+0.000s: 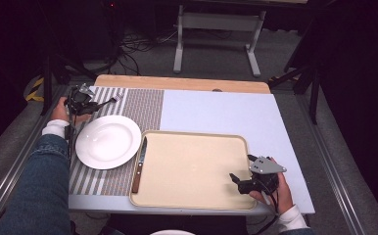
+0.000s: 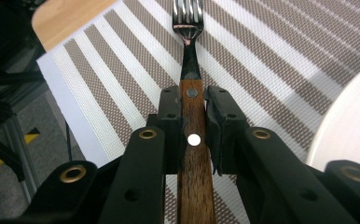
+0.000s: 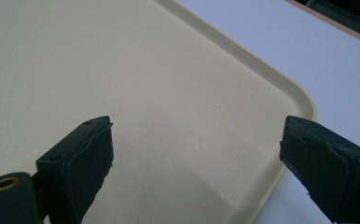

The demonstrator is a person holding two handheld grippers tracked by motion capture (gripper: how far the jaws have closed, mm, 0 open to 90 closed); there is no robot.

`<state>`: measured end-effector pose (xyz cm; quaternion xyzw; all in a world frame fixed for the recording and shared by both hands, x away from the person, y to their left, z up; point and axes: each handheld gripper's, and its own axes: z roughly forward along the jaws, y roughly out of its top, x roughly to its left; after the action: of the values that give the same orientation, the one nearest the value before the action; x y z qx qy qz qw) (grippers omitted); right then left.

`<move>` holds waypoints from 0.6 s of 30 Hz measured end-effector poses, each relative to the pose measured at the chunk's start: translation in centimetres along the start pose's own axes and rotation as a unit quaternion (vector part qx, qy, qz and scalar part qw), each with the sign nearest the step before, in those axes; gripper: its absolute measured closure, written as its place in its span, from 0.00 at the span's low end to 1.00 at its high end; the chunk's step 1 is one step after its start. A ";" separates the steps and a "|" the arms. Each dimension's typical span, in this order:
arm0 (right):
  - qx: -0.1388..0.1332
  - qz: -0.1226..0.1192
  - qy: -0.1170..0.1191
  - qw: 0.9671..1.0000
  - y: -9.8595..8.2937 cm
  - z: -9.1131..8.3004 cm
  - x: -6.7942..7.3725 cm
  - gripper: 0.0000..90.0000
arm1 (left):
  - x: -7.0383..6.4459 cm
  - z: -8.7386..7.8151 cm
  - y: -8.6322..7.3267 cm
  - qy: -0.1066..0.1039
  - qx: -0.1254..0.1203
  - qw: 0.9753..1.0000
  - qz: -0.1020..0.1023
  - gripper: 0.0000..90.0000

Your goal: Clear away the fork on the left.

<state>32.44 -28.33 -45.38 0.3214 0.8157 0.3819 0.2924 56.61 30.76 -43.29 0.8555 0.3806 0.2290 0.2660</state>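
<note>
Fork (image 2: pixel 193 88) lies lengthwise in left hand-held gripper (image 2: pixel 193 123), tines pointing away.

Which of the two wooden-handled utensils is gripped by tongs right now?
The fork: the left tongs clamp its wooden handle over the striped placemat. The knife lies untouched on the tray's left edge.

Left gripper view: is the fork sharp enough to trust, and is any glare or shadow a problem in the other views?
Left gripper view: the fork handle is sharp between the jaws, the tines glint, the plate edge washes out white. Right gripper view: soft jaw shadows on the tray, near jaws slightly blurred. High view: table evenly lit, surroundings dark.
</note>
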 end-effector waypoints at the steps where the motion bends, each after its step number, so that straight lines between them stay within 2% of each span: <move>1: -0.002 0.002 -0.006 1.000 0.0 0.0 0.0 0.12 | -0.2 -0.1 0.0 0.001 -0.004 1.000 0.000 0.85; 3: -0.019 0.015 -0.013 1.000 -0.1 -0.1 -0.3 0.12 | -0.4 -0.5 0.0 0.007 -0.017 1.000 -0.007 0.85; 9: -0.032 0.020 -0.026 0.999 -0.4 -0.4 -0.6 0.12 | -1.0 -1.9 0.1 0.015 -0.048 0.999 -0.019 0.85; 13: -0.038 0.020 -0.028 0.999 -0.4 -0.4 -0.6 0.12 | -1.7 -2.8 0.1 0.017 -0.062 0.998 -0.019 0.85; 18: -0.057 0.032 -0.036 0.997 -0.4 -0.8 -1.2 0.12 | -2.5 -4.1 0.3 0.024 -0.080 0.996 -0.020 0.85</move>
<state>32.50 -29.71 -44.98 0.3438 0.7707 0.4252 0.3271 52.82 29.87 -40.49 0.8181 0.3838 0.2739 0.3291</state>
